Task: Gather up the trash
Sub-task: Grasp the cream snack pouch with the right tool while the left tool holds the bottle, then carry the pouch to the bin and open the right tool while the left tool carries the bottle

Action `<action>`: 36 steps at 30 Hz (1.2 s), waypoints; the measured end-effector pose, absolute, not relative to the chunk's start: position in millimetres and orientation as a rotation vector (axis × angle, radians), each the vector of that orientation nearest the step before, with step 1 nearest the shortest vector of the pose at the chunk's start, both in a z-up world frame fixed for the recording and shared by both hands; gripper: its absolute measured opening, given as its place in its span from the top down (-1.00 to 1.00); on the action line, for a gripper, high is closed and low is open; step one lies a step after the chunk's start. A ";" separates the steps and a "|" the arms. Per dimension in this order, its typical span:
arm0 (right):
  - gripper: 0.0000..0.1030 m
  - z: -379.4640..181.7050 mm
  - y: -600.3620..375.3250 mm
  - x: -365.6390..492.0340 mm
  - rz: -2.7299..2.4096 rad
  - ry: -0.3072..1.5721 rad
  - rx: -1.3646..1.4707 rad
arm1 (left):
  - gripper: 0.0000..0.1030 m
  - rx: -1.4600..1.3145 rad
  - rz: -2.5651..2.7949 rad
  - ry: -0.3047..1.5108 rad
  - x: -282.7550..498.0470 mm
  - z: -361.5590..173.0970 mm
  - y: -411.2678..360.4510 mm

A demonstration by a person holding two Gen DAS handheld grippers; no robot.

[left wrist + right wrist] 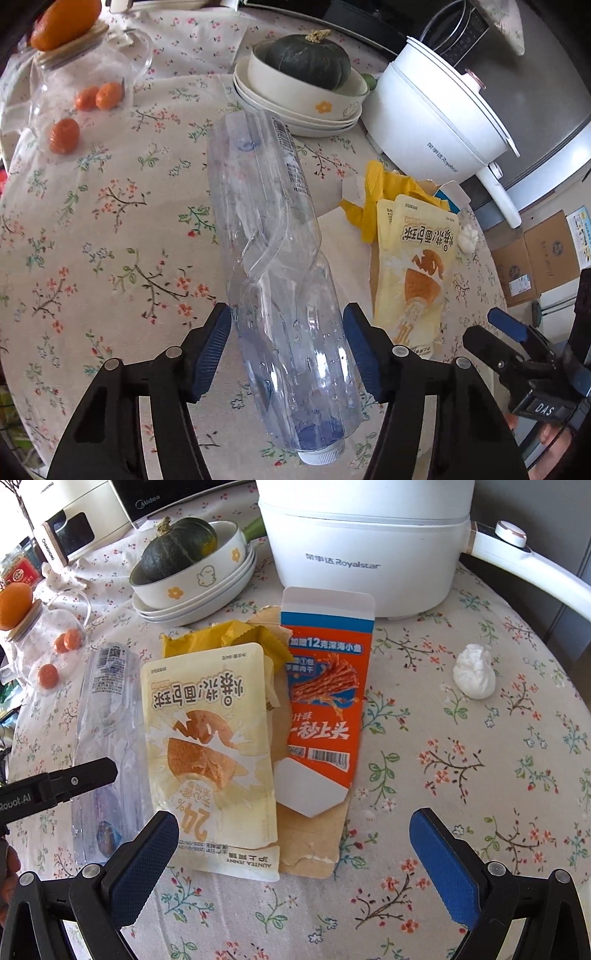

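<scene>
1. Two views differ: the right wrist view shows the whole orange carton (325,701) and the torn cardboard under it, while the left wrist view shows only a corner of that carton behind the yellow wrapper (373,192).
2. Landmark: the white cooker (362,546). The cream snack pouch (210,753) lies in front of it, the orange carton just right of the pouch, the crumpled tissue (474,675) well to the right.
3. Left gripper (288,354): jaws partly open, straddling the crushed clear bottle (273,258) near its cap end. Whether the pads touch the plastic cannot be told.
4. Right gripper (295,864): jaws wide open, holding nothing, above the tablecloth (443,775) at the near end of the pouch.
5. Bottle outline is hard to make out in the right wrist view.
</scene>
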State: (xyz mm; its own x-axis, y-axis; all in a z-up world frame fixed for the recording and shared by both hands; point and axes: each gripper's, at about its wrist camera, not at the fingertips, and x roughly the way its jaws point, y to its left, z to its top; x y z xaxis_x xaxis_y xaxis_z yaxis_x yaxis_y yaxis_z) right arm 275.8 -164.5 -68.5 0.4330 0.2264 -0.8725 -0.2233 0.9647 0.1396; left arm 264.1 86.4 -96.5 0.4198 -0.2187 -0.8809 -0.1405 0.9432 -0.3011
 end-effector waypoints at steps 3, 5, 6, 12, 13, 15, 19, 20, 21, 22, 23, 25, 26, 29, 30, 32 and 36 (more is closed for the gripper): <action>-0.99 -71.7 -152.5 276.2 0.299 1.085 0.021 | -0.26 -0.301 -0.016 1.116 248.8 -86.9 102.5; -0.99 -74.2 -140.9 276.0 0.314 1.084 0.025 | -0.26 -0.303 -0.003 1.105 239.8 -82.8 114.8; -0.99 -75.9 -134.4 275.8 0.321 1.083 0.023 | -0.26 -0.310 0.000 1.101 235.4 -81.0 123.3; -0.99 -95.7 -92.5 276.6 0.348 1.095 -0.031 | -0.26 -0.300 0.016 1.075 210.9 -74.1 146.5; -0.99 -100.1 -86.6 276.9 0.347 1.099 -0.042 | -0.26 -0.300 0.014 1.073 207.8 -73.5 149.2; -0.99 -109.9 -74.7 277.9 0.341 1.106 -0.073 | -0.26 -0.307 0.010 1.069 203.5 -73.4 153.4; -0.95 -126.4 -63.8 279.3 0.270 1.096 -0.162 | -0.26 -0.314 0.008 1.070 197.5 -74.2 158.6; -0.90 -129.4 -62.5 279.5 0.250 1.092 -0.182 | -0.26 -0.317 0.007 1.071 196.5 -74.3 159.6; -0.82 -131.9 -62.1 279.8 0.234 1.091 -0.196 | -0.26 -0.319 0.005 1.071 195.9 -74.3 159.2; -0.71 -133.5 -62.9 280.7 0.219 1.091 -0.205 | -0.26 -0.320 0.003 1.069 195.0 -74.1 159.4; -0.65 -134.9 -64.0 281.4 0.203 1.094 -0.212 | -0.26 -0.321 0.001 1.066 194.5 -73.3 159.1; -0.47 -134.5 -67.9 282.4 0.189 1.101 -0.201 | -0.26 -0.322 -0.004 1.061 193.6 -72.0 157.8; -0.38 -133.4 -70.0 282.6 0.193 1.104 -0.189 | -0.26 -0.323 -0.008 1.060 193.2 -71.5 157.0; 0.06 -128.3 -72.9 281.0 0.213 1.102 -0.182 | -0.26 -0.325 -0.027 1.066 193.4 -71.5 153.6; 0.15 -125.8 -74.9 279.1 0.225 1.095 -0.180 | -0.26 -0.323 -0.031 1.066 193.4 -70.9 152.1; 0.16 -120.1 -80.0 273.0 0.236 1.082 -0.173 | -0.26 -0.320 -0.035 1.059 192.0 -68.7 149.8; 0.44 -108.7 -88.3 263.7 0.272 1.067 -0.131 | -0.26 -0.319 -0.048 1.043 188.9 -63.8 146.3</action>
State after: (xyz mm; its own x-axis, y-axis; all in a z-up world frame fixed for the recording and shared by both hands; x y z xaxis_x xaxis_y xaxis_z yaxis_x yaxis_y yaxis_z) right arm 263.7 -88.3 -108.7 0.4537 0.1570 -0.8772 -0.2827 0.9589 0.0254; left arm 188.9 146.3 -63.8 0.5071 -0.1891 -0.8409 -0.1115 0.9530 -0.2816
